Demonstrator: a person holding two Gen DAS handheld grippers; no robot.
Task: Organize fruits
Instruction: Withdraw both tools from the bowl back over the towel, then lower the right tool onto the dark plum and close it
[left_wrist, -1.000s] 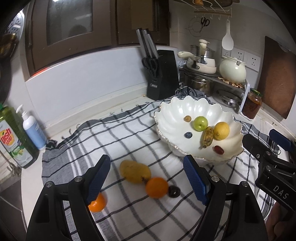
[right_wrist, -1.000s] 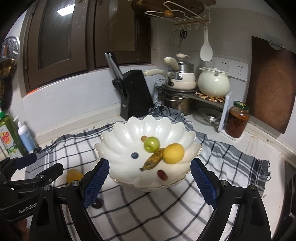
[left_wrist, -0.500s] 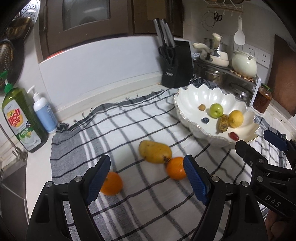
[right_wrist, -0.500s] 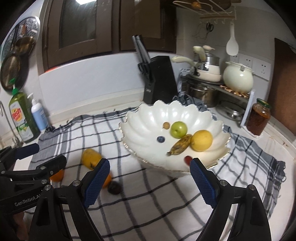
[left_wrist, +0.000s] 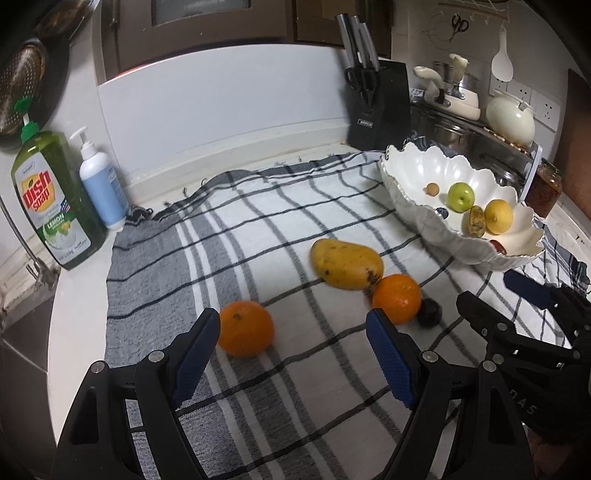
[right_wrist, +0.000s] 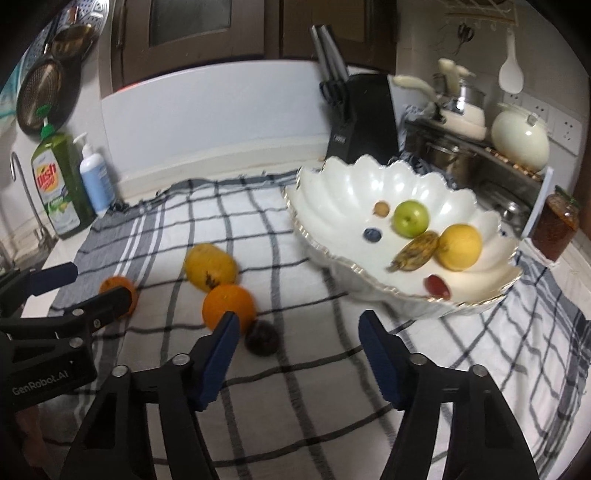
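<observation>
On the checked cloth (left_wrist: 258, 229) lie a yellow mango (left_wrist: 347, 263), an orange (left_wrist: 397, 298) touching it, a dark plum (left_wrist: 429, 312) and a second orange (left_wrist: 245, 328) further left. My left gripper (left_wrist: 291, 319) hovers open over the cloth, its left fingertip beside that second orange. My right gripper (right_wrist: 298, 321) has empty jaws that are closing. The plum (right_wrist: 261, 336) lies on the cloth just ahead of its left finger, untouched. The white scalloped bowl (right_wrist: 351, 192) holds a green apple (right_wrist: 410, 218), a lemon (right_wrist: 460, 246), a small banana (right_wrist: 415, 255) and some small fruits.
A green dish soap bottle (left_wrist: 51, 199) and a white pump bottle (left_wrist: 100, 181) stand at the cloth's far left by the sink edge. A black knife block (left_wrist: 380, 107), stacked pots (right_wrist: 458, 147), a cream pot (right_wrist: 521, 138) and a jar (right_wrist: 556, 227) line the back right.
Both grippers have sunk toward the loose fruit on the cloth, which now looks larger and nearer. The right gripper's fingers stand closer together than before. The left gripper's gap is unchanged.
</observation>
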